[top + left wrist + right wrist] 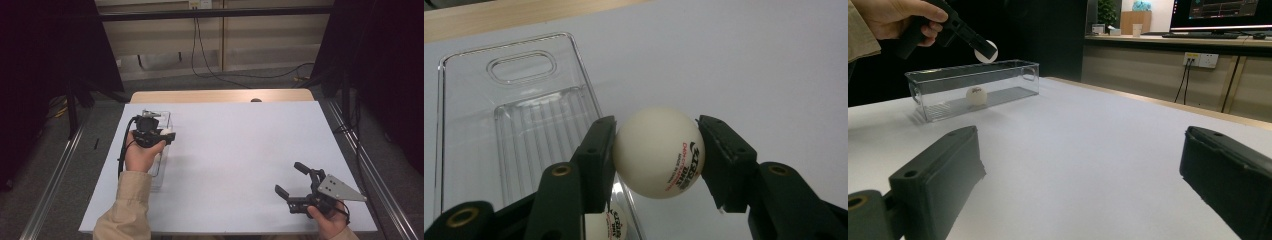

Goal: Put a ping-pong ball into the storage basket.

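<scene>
A person sat at a table point(240, 165) covered in pale grey, holding a two-jaw gripper in each hand. The left gripper point(656, 150) was clamped on a white ball point(658, 151) with red and black print, one black jaw pressing on each side of it. The ball was held in the air, above the right edge of a clear tray point(514, 115). In the right gripper view, the held ball point(986, 50) hung just over the tray's point(973, 85) rim, clear of it. The tray was a long, see-through box with a ribbed floor and a handle slot at its far end, standing near the left side of the table. A second ball point(977, 95) lay on the tray floor. The right gripper point(295, 181) rested low over the near right part of the table, well apart from the tray, with its jaws spread wide and nothing between them.
</scene>
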Demonstrator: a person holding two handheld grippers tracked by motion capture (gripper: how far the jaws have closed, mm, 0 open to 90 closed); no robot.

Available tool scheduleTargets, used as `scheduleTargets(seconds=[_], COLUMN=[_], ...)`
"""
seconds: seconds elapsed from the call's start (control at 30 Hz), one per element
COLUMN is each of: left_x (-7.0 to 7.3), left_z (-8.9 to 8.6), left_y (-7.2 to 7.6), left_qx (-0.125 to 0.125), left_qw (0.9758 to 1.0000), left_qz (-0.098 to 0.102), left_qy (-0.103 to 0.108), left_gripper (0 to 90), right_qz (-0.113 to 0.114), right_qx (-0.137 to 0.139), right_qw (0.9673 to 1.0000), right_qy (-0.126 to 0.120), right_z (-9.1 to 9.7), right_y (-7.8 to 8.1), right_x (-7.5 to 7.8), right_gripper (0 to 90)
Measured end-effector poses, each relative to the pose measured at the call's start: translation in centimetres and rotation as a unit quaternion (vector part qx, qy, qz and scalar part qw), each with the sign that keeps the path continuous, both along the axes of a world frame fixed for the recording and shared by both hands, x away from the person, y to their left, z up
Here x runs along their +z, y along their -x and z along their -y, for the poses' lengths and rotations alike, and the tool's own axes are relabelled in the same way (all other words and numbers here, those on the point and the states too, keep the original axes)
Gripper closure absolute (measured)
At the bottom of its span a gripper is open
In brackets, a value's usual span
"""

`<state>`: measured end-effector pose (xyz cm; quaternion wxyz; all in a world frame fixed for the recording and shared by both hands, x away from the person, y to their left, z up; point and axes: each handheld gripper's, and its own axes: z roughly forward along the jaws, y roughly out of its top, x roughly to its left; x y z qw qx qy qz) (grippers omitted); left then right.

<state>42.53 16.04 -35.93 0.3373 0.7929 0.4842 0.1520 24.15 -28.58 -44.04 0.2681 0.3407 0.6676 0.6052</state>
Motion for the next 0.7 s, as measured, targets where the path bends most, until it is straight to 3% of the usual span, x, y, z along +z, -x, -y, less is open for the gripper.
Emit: scheduleTargets(seconds=[0.7], left_x=[-0.09], left_z=[-0.62], left_y=[0.05], left_qx=[0.007], left_qw=[1.0], left_qz=[0.001], left_qy=[0.0], left_gripper=[51.2], right_qz=[0.001], right_qx=[0.0], right_qw=[1.0], right_qy=[-0.001], right_z=[-0.01], right_y=[0.0], right_x=[0.01], right_gripper=[2.7])
